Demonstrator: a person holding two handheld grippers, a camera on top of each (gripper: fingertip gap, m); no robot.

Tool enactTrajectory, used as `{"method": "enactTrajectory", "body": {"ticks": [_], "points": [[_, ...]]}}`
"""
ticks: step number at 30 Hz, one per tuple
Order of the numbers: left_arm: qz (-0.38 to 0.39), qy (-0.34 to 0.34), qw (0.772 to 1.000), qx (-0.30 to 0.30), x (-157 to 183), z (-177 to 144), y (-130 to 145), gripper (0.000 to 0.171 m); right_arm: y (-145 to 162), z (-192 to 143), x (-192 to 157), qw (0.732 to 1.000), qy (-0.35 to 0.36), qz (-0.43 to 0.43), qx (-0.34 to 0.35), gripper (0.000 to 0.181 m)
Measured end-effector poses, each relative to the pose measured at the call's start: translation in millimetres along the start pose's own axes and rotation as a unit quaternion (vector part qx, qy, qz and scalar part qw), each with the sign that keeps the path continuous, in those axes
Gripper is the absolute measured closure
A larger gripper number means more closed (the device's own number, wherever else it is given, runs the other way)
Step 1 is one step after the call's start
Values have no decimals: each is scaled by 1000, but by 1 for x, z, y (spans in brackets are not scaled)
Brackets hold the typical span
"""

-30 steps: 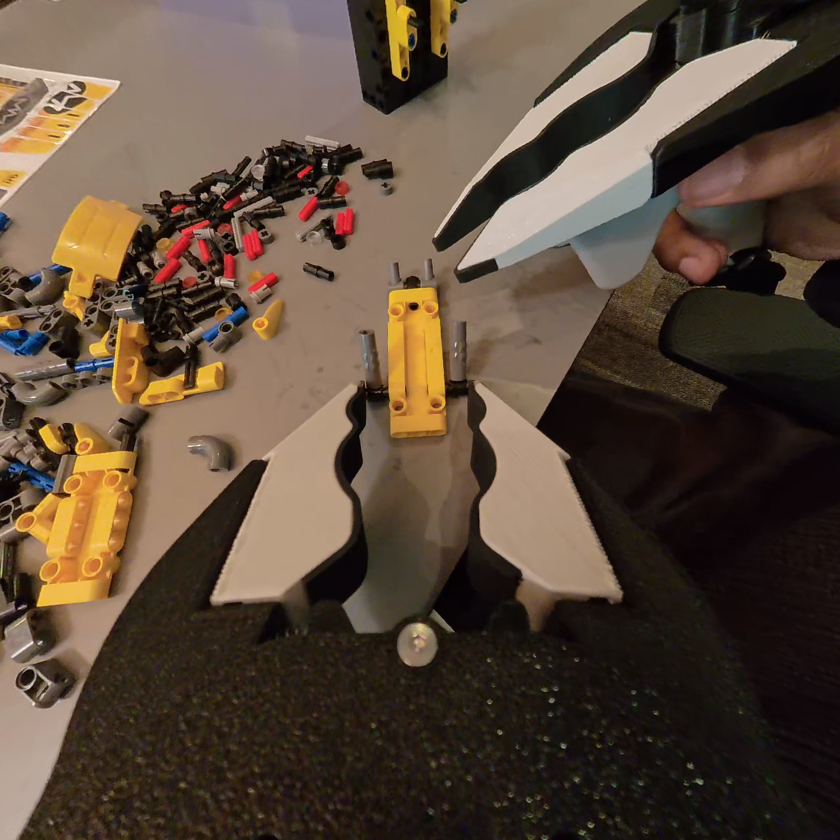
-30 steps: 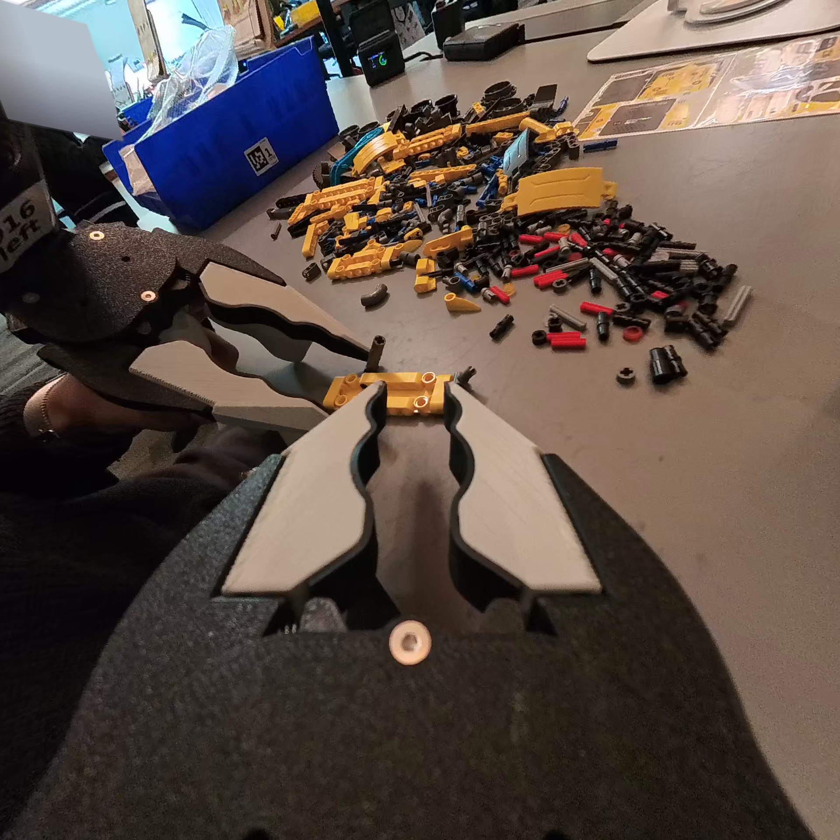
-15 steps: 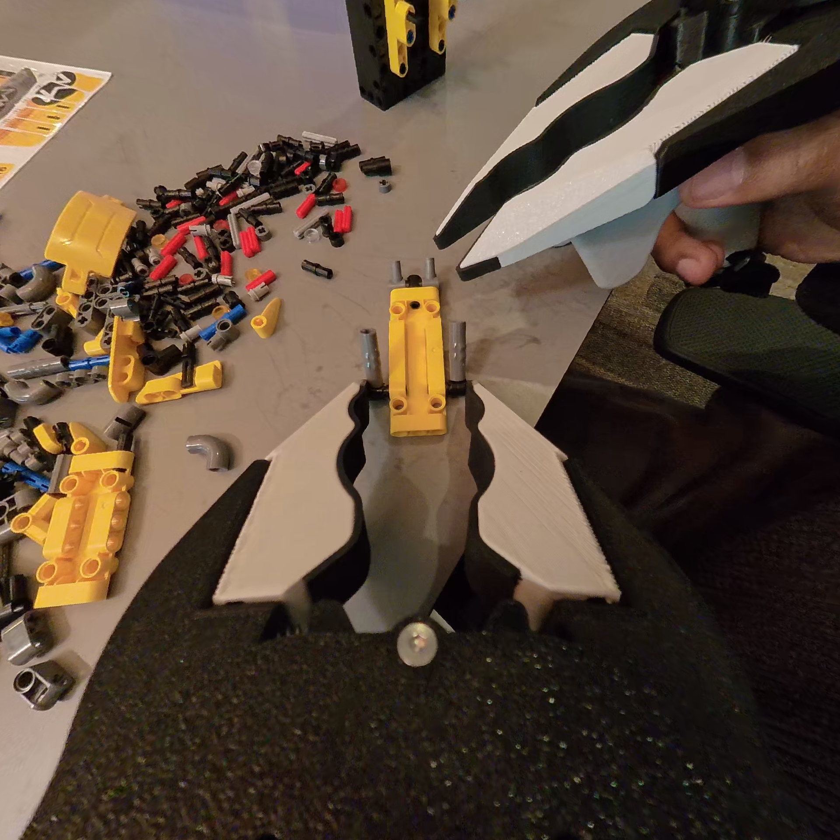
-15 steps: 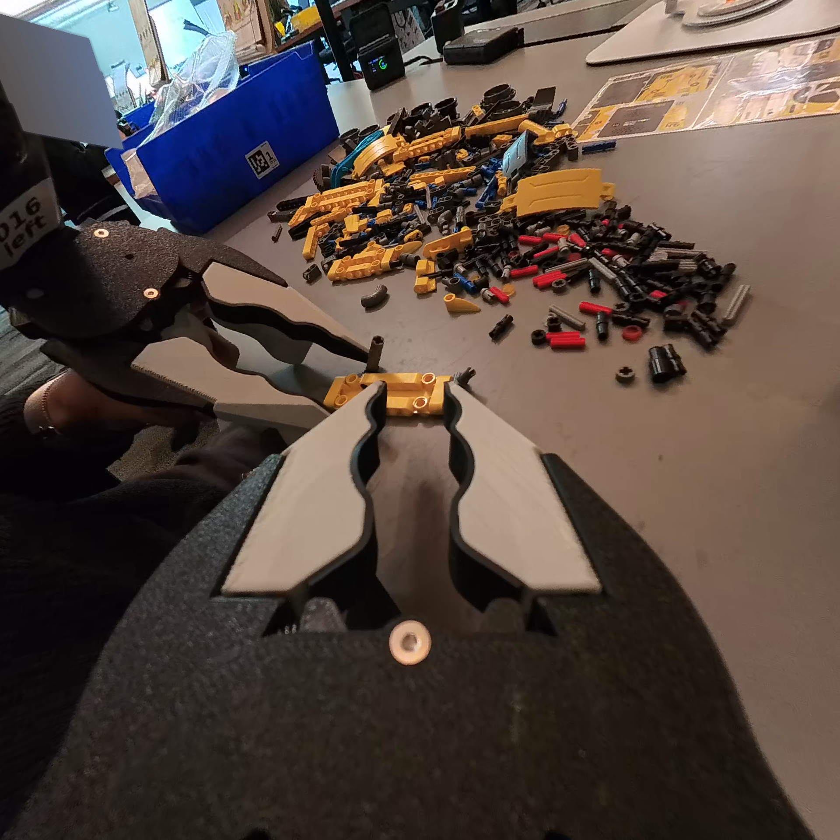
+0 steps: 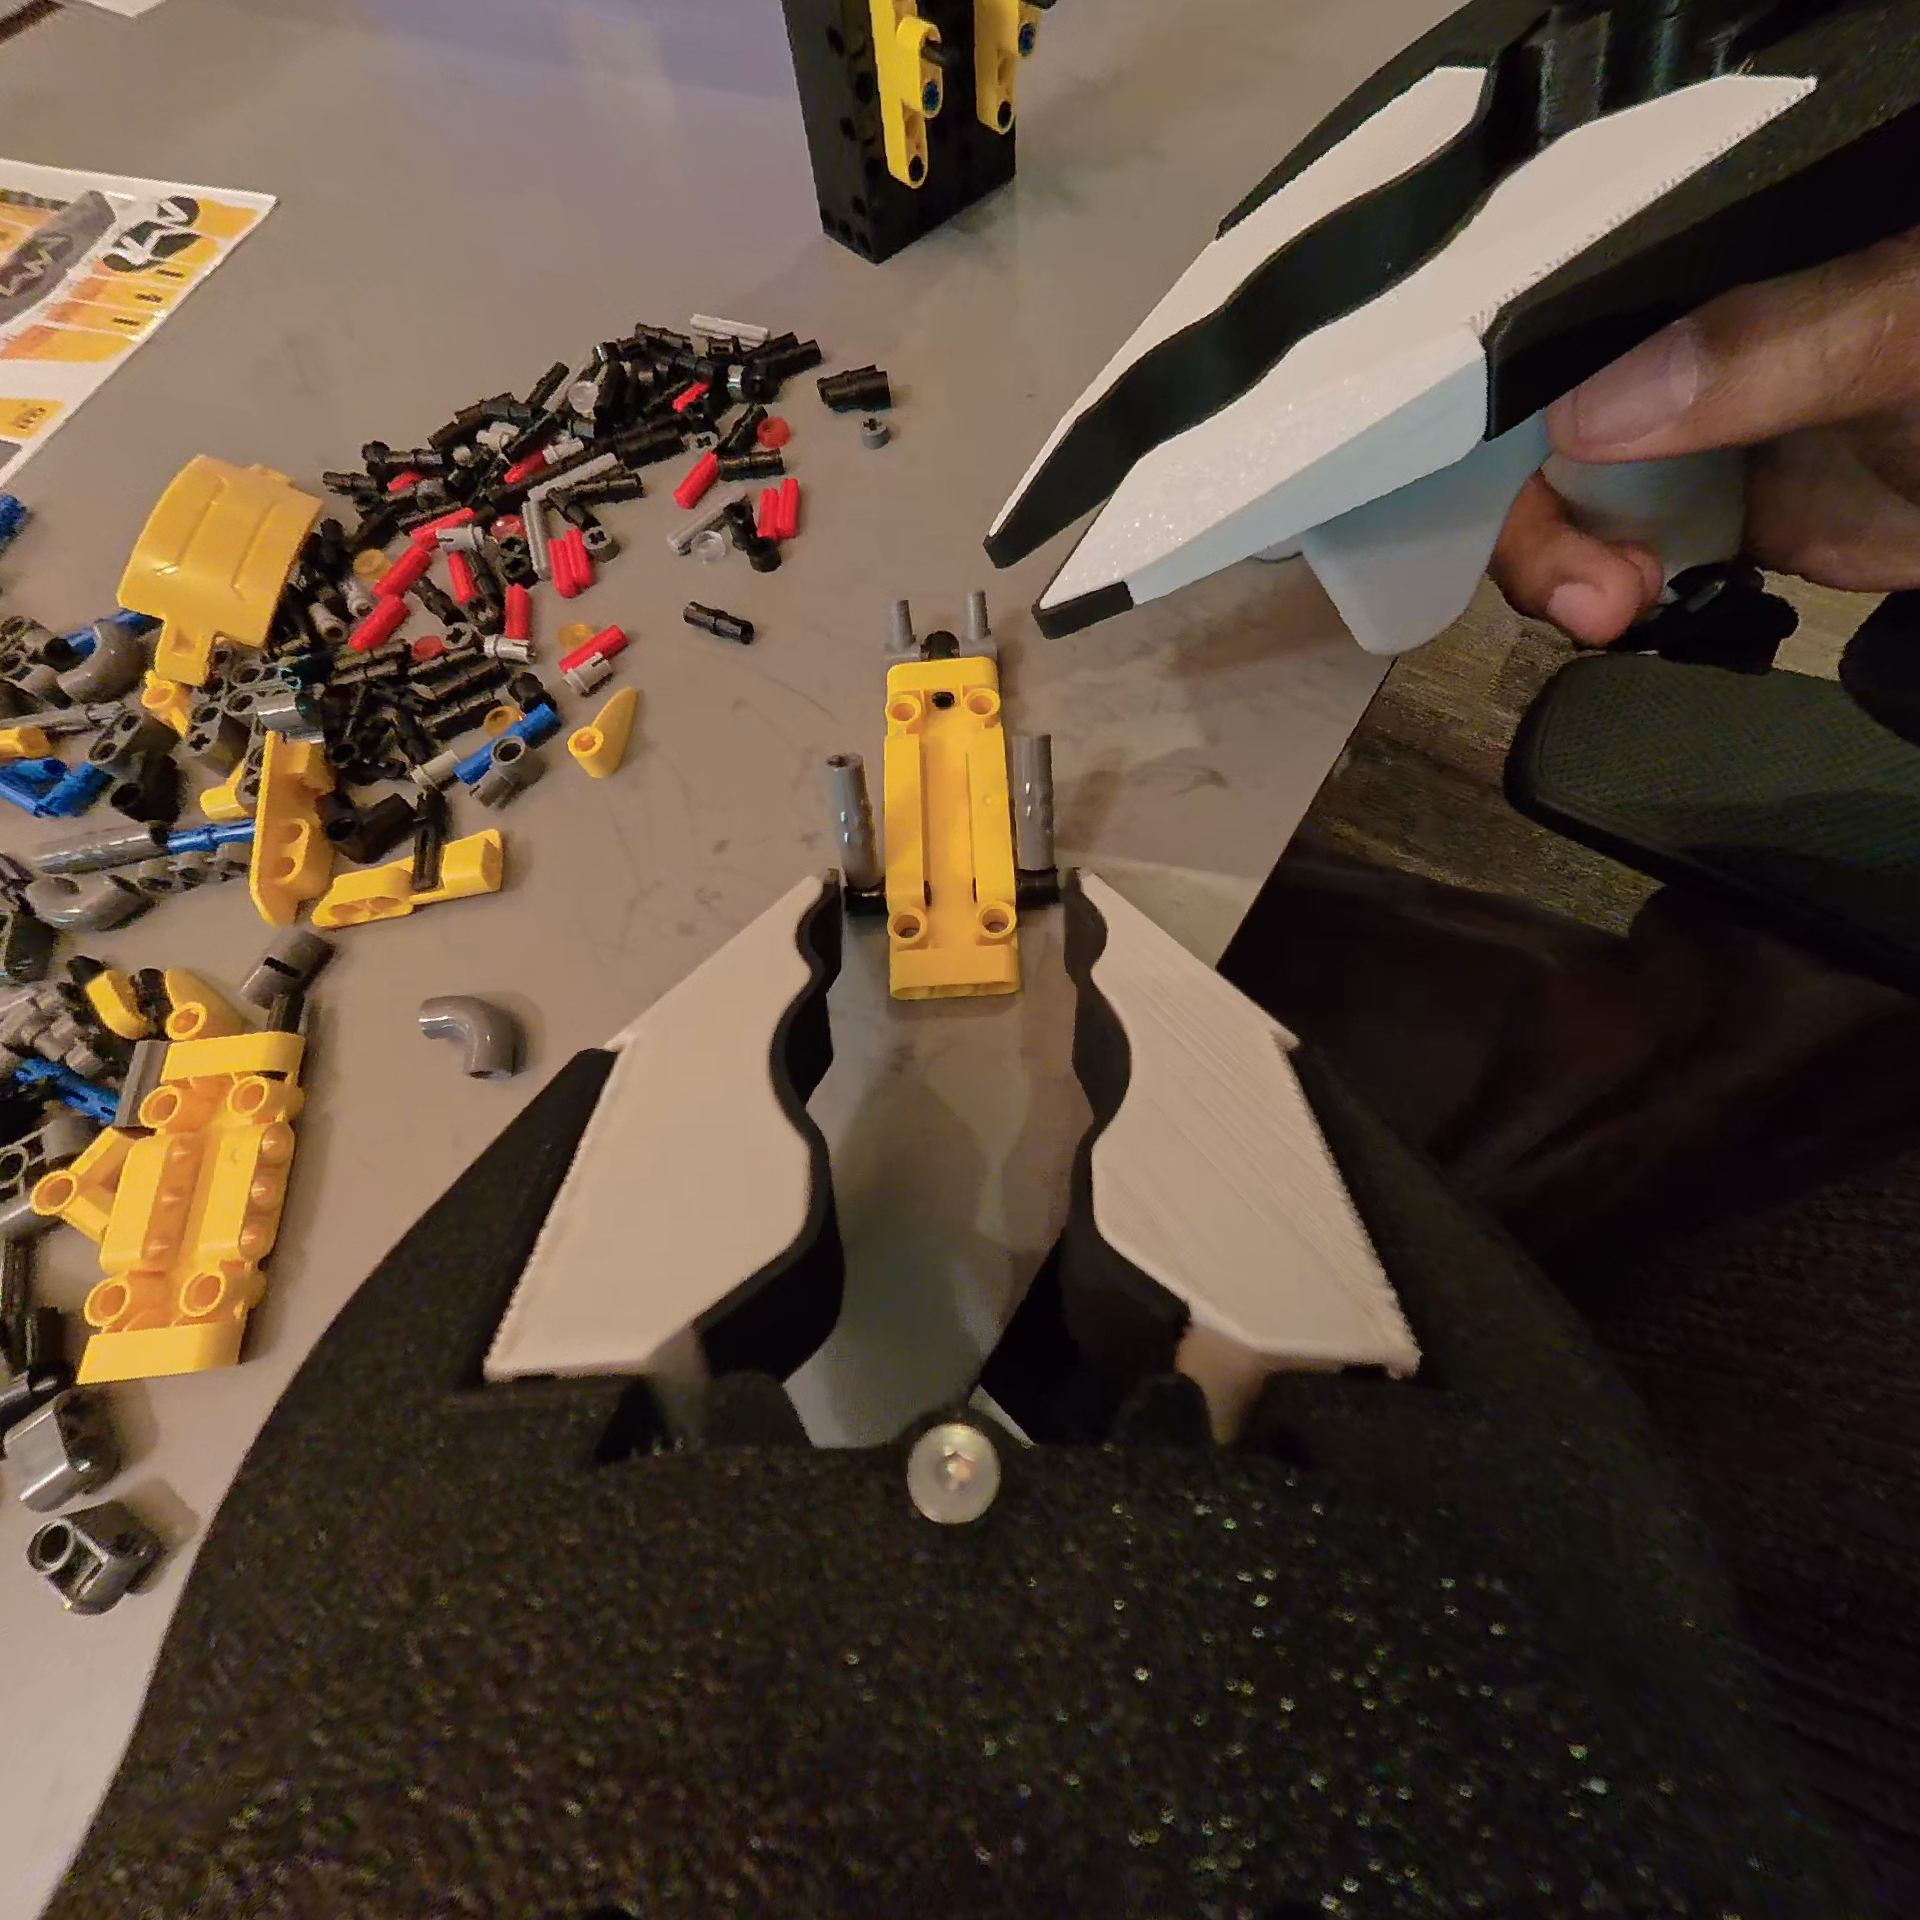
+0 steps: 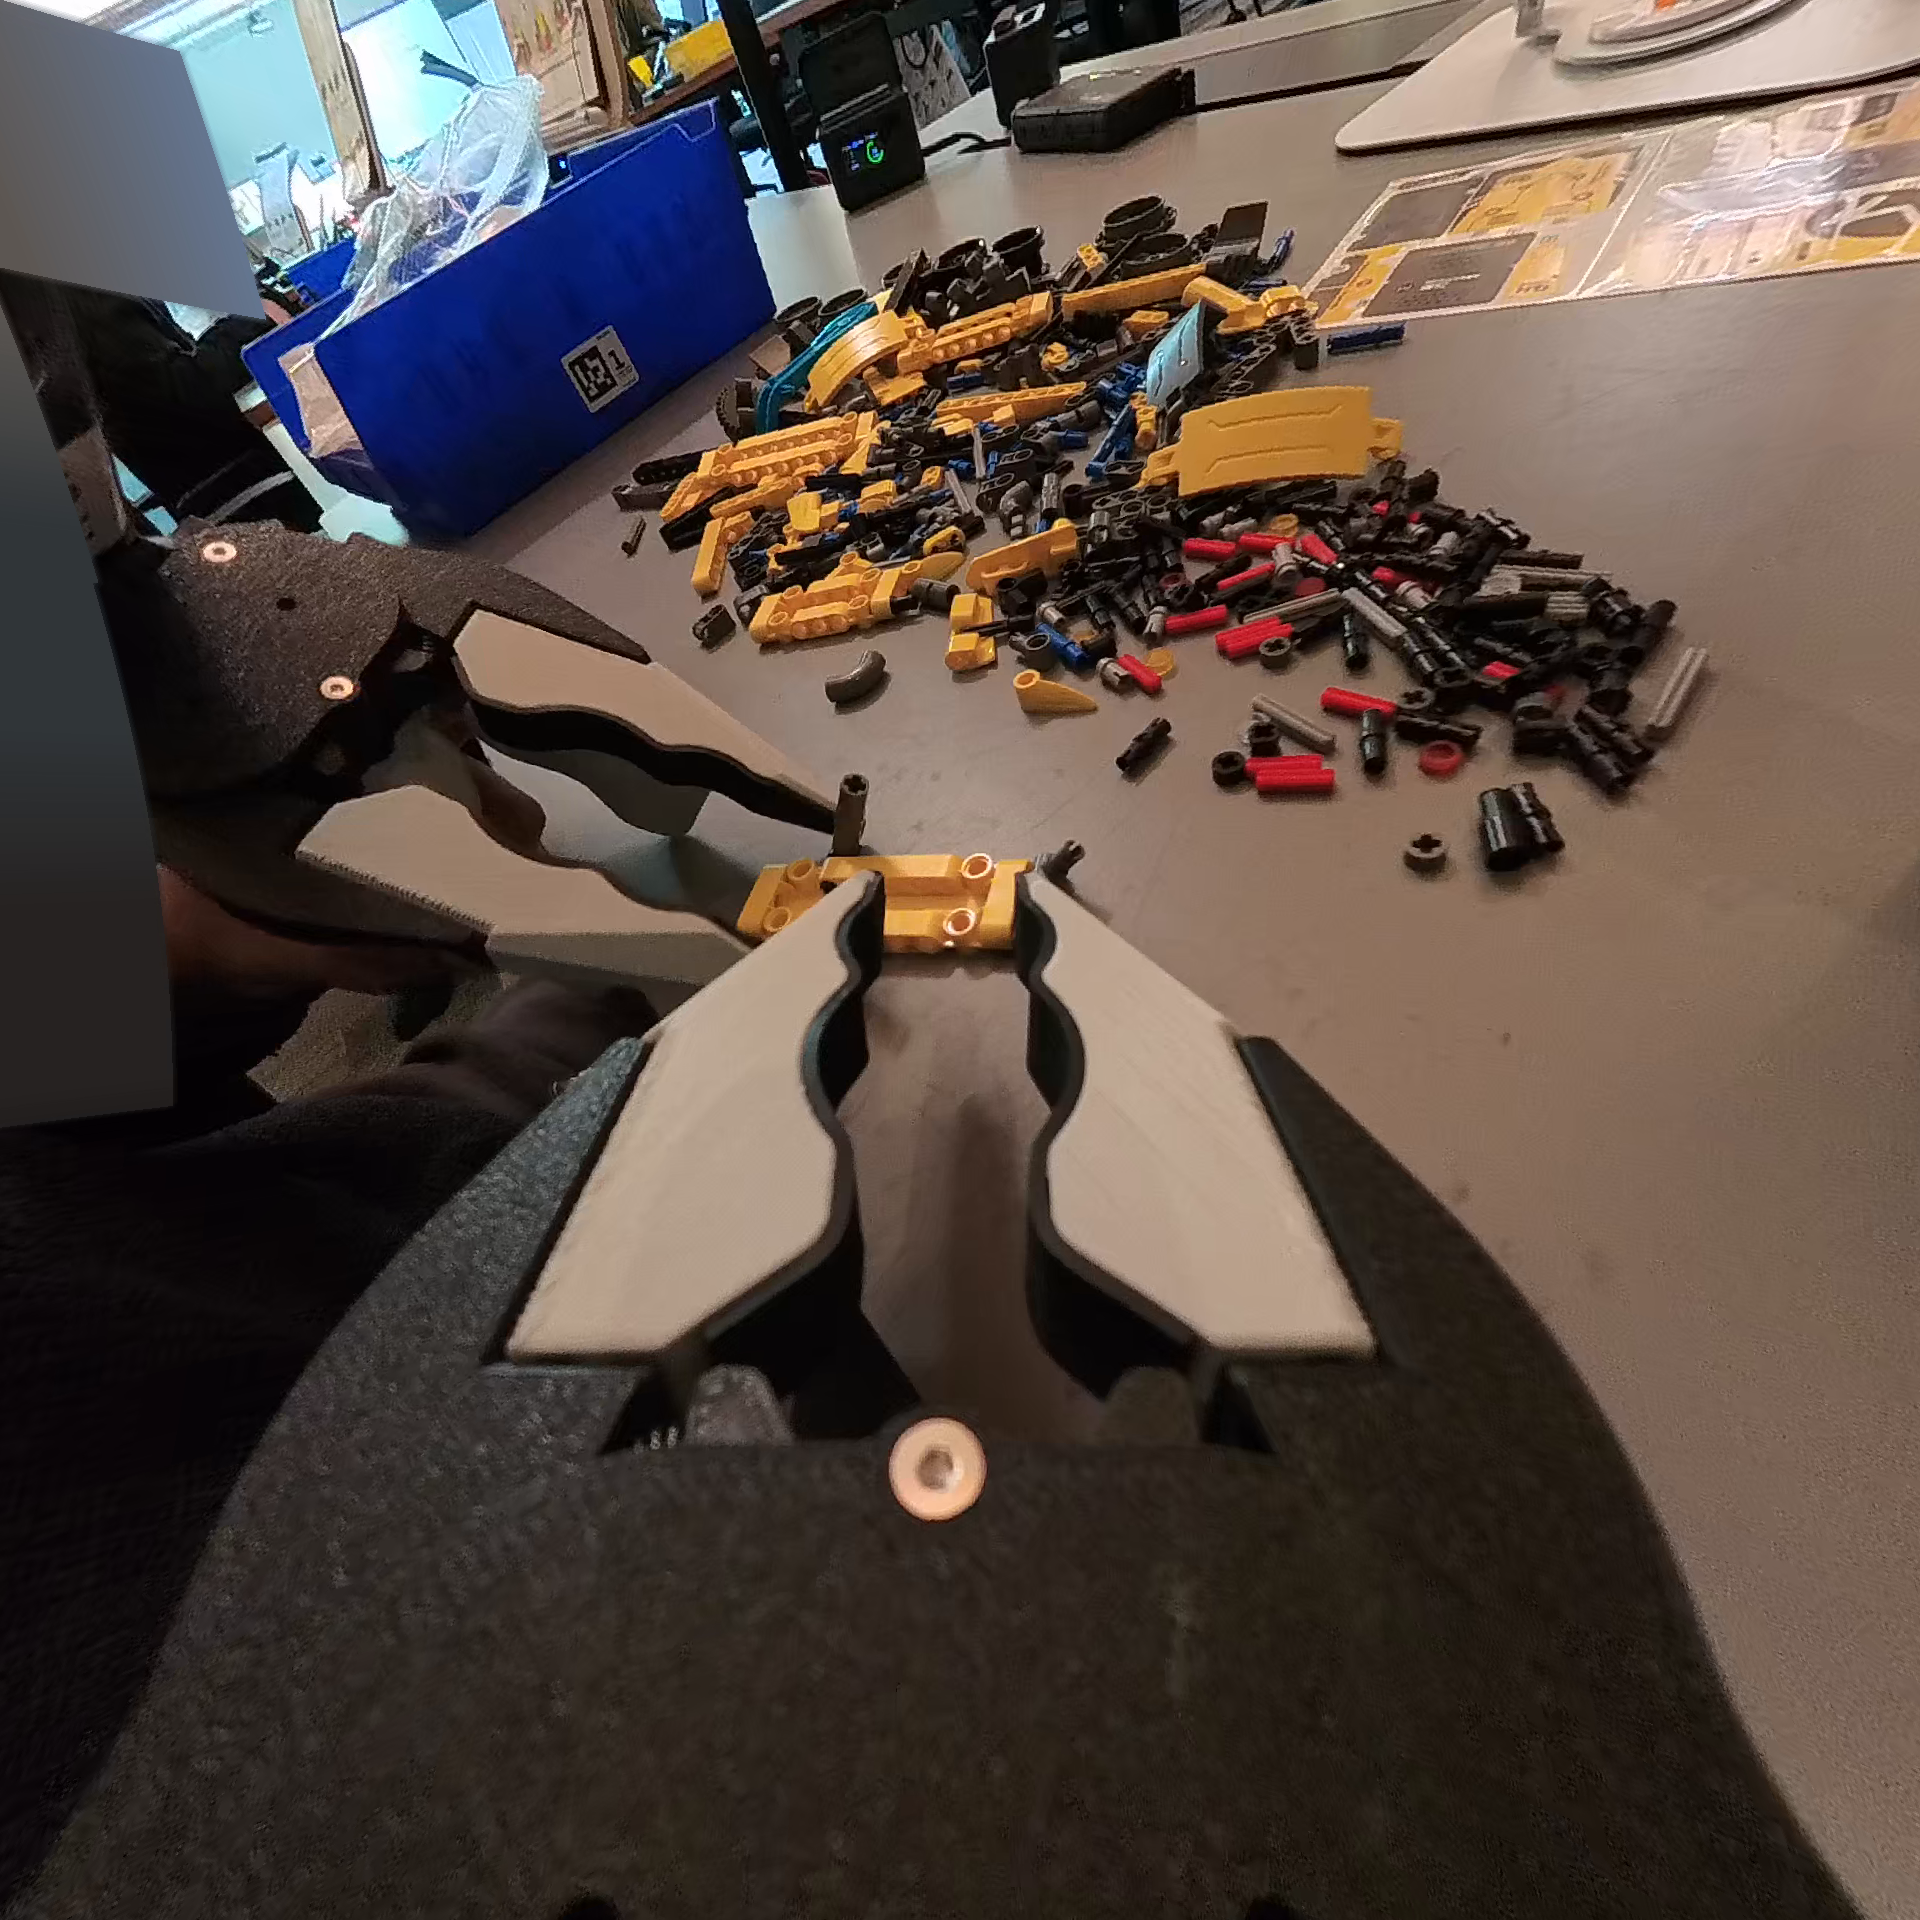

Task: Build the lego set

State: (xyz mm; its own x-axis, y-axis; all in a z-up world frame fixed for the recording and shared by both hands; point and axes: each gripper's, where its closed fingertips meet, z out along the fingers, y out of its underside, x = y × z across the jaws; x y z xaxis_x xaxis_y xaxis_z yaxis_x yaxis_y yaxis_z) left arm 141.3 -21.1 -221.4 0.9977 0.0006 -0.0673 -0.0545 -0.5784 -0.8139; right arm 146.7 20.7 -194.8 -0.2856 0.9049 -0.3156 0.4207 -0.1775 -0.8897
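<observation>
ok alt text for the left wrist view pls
The left tool lies open around the near end of a yellow brick assembly on a grey table. The right tool hovers open beyond it; loose bricks lie left.

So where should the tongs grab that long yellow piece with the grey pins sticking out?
Probably across the long sides of the yellow piece, in the bare stretch past the grey pins. It lies flat on the table, so come from above, or slide in from its near end, where the left tongs already straddle it.

A grey table [image 6: 1558,1039] stands by a black mesh chair [image 5: 1714,769], with a bright, cluttered room behind.
</observation>
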Motion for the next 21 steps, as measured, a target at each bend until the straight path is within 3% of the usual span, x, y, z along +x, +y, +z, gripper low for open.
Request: {"method": "enactTrajectory", "body": {"ticks": [2, 8, 14, 21], "points": [[-6, 6, 1000, 1, 3, 0, 0, 116, 0, 0, -1, 1000, -1, -2, -1, 157], [-22, 9, 999, 31, 2, -11, -4, 118, -1, 0, -8, 1000, -11, -6, 0, 157], [6, -7, 999, 45, 3, -15, -11, 154, 1, 6, -17, 1000, -23, -14, -8, 157], [-8, 4, 1000, 24, 6, -2, -7, 171, 8, 14, -22, 999, -20, -40, -29, 163]]}}
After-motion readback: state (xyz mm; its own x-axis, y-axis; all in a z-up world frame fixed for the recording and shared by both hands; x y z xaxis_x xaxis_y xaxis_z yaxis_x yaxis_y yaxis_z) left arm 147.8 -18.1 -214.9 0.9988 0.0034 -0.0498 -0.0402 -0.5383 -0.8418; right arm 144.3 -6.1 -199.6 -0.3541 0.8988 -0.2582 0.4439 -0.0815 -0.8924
